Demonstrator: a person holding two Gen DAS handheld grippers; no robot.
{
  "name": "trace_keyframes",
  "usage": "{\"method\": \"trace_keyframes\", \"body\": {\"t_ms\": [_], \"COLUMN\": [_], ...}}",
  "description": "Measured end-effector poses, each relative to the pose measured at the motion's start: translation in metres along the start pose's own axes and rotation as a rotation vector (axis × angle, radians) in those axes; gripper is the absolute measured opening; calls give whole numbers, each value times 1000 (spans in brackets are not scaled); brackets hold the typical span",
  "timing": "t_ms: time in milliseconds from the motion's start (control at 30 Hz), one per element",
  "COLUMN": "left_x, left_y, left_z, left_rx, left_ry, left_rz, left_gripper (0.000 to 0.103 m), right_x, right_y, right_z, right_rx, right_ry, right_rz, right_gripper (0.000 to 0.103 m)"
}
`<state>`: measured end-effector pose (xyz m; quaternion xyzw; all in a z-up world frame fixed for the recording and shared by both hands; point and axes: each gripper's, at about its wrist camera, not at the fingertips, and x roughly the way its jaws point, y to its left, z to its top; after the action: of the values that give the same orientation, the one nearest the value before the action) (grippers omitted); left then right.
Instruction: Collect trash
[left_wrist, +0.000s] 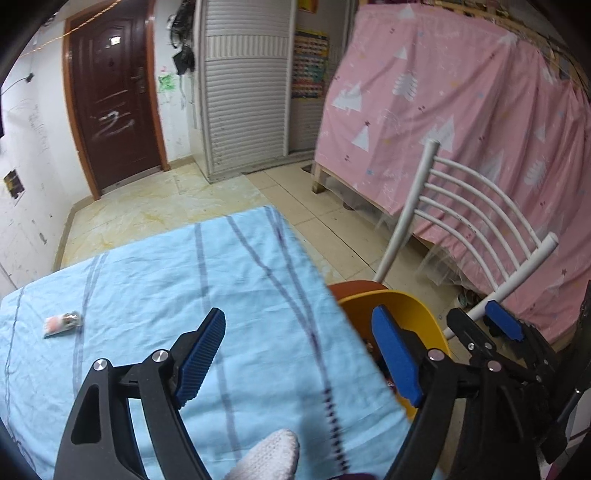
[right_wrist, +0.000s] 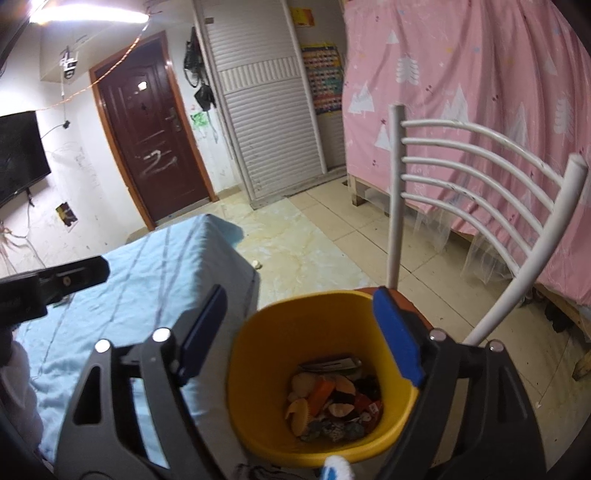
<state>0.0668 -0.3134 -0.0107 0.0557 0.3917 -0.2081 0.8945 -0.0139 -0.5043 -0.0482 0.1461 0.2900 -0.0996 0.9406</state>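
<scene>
On the blue cloth (left_wrist: 155, 295), far to the left of my left gripper (left_wrist: 299, 354), lies one small wrapper (left_wrist: 62, 323), its long side across. Both grippers are open and empty; my right gripper (right_wrist: 303, 336) hovers over the yellow bin (right_wrist: 258, 332), so left is nearer.

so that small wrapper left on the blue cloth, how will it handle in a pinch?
The wrapper looks thin and crinkly, so probably floppy and very light. It lies flat on the blue cloth, so the pads may snag fabric too. Its glossy film could slip.
</scene>
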Motion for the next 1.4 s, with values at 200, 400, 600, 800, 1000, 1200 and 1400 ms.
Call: {"method": "trace_keyframes", "body": {"t_ms": [200,400,600,800,1000,1200,1400], "left_x": [-25,-45,-61,-86,-107,-123,-135], "left_y": [41,82,121,154,177,199,215], "left_z": [-6,-13,-24,-35,-45,-52,-59], "left_rx": [-28,-57,-95,-117,-134,-150,-166], "left_ry": [-77,-130,-152,-206,-237,-256,-270], "left_rz": [61,128,166,217,259,302,327], "left_gripper": [76,80,80,80,80,81,81], "right_x": [-9,-15,-16,-19,-19,-24,-27], "right_y": [35,74,117,158,196,222,241], "right_z": [4,5,0,-7,-14,-15,-18], "right_rx": [-47,-105,-169,-224,-293,-330,-360], "right_ry": [-21,-27,-25,-26,-18,-29,-29], "right_rz": [31,62,100,148,183,202,220], "right_gripper": [92,96,97,97,97,97,97]}}
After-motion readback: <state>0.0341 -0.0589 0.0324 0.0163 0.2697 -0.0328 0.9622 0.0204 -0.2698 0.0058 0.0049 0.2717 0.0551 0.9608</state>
